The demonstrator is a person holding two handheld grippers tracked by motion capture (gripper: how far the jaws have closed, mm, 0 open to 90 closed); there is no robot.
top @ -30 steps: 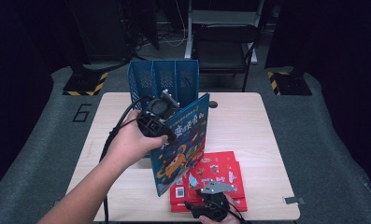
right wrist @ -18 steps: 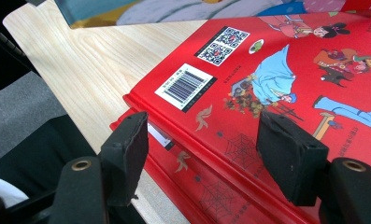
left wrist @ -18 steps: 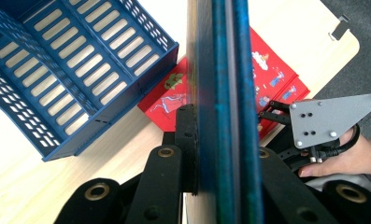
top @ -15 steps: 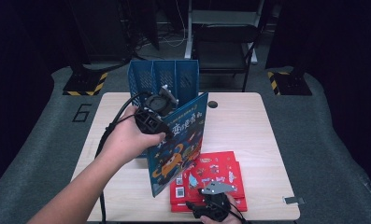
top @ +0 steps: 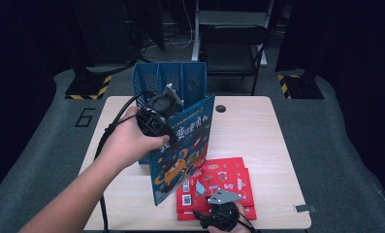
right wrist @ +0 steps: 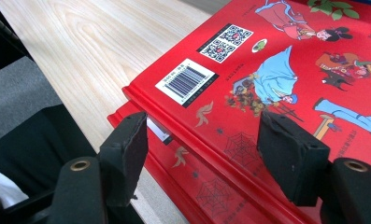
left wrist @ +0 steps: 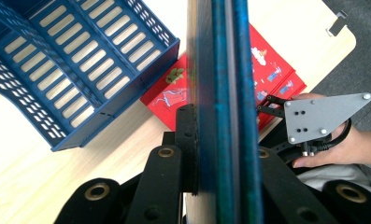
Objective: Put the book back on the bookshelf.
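A blue picture book (top: 180,150) stands upright on the table, its lower edge near the red books. My left gripper (top: 166,132) is shut on its upper left part. Along the left gripper view the book (left wrist: 220,70) runs edge-on between the jaws. Behind it stands a blue slotted file rack (top: 169,81), also seen from above (left wrist: 57,70). A stack of red picture books (top: 224,187) lies flat at the front. My right gripper (top: 219,213) hovers open at the stack's near edge; its jaws (right wrist: 202,140) straddle a corner of the top red book (right wrist: 276,88) without touching it.
The light wooden table (top: 258,131) has bare room on the right and at the back right. A small dark hole (top: 220,108) sits near its far edge. A chair (top: 233,43) stands beyond the table. A metal clip (top: 301,208) lies at the front right corner.
The left hand and the blue book have shifted only slightly near the rack. The right gripper has stayed at the red stack.
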